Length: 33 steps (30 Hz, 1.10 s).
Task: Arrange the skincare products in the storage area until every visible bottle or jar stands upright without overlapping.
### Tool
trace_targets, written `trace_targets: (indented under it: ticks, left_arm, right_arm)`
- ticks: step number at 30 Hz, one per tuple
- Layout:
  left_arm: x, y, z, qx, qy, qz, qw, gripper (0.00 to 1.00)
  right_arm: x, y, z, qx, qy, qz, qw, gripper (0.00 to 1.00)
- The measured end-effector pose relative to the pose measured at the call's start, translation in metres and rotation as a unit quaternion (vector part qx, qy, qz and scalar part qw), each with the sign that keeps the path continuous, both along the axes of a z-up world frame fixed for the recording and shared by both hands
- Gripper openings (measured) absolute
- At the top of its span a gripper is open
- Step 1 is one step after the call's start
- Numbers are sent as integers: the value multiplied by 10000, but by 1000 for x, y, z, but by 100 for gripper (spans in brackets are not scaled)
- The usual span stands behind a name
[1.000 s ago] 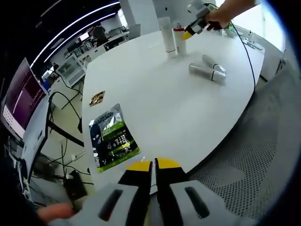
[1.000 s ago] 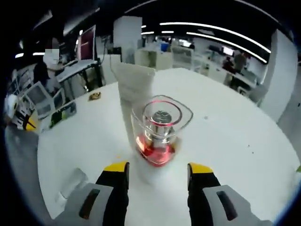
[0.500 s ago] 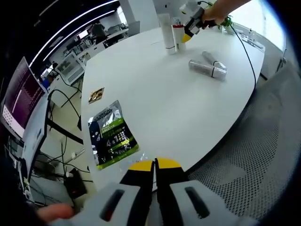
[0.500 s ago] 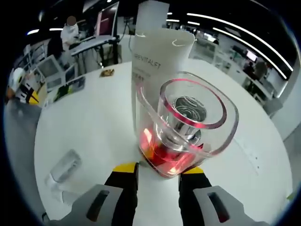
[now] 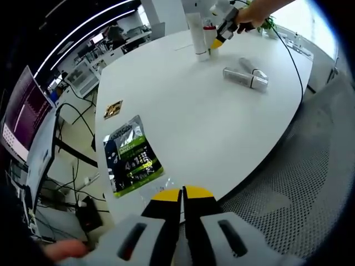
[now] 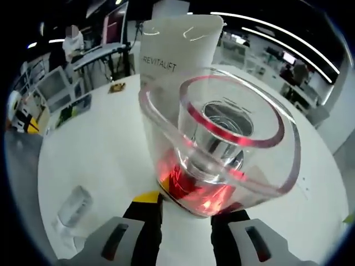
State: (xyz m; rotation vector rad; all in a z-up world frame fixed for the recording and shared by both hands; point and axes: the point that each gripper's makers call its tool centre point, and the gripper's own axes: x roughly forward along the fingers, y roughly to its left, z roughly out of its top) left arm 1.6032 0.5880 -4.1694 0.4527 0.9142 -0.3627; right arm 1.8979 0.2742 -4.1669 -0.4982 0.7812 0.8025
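In the right gripper view, the right hand-held gripper has its 2 yellow-tipped jaws closed against the base of a clear bottle with red liquid, which stands upright on the white table. The bottle's wide transparent cap with a red ring looms close to the lens. Directly behind it, touching or just beside it, stands a white tube printed "REVITALIFT", upright on its cap end. At the lower left of that view, a clear bottle lies on its side on the table.

In the left gripper view, the left hand-held gripper hangs just past the near table edge with its jaws pressed together and nothing between them. Near it on the table lie a green and black sachet and a small gold packet. Far across the table, a person's hand holds the right hand-held gripper at the 2 upright products, and 2 silvery bottles lie on their sides, side by side, well apart from them.
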Motion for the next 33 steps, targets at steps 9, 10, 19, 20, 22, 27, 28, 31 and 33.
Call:
trace_targets:
  ticks: [9,10,19,20,22,27,28,31,33]
  left_arm:
    - [-1,-1,-1,6,38,-19,10000,0]
    - [-1,-1,-1,7,38,-20,10000,0]
    - [0,1,0,4,-2,10,10000,0]
    - [1,1,1,0,-13,18,10000,0]
    - [1,1,1,-11,-34,26,10000,0]
    - [2,-1,3,-41,-77,-13,10000,0]
    - [2,-2,3,-42,-77,-23,10000,0]
    - [1,-2,2,-31,-63,-49,10000,0]
    - [1,-2,2,-18,-44,-58,10000,0]
  right_arm:
    - [0,2,1,137,79,-360,9992,33]
    - [1,1,0,135,76,-375,9992,33]
    - [7,-9,-4,377,206,-937,9947,36]
    - [4,-11,-5,393,231,-1003,9939,38]
    - [-6,-9,-8,454,346,-1068,9926,39]
    - [-33,-4,-6,727,488,-1246,9883,43]
    - [-38,-1,-4,864,527,-1330,9859,45]
    - [-59,0,-3,1026,574,-1545,9810,52]
    - [-71,-4,-3,1047,564,-1748,9774,51]
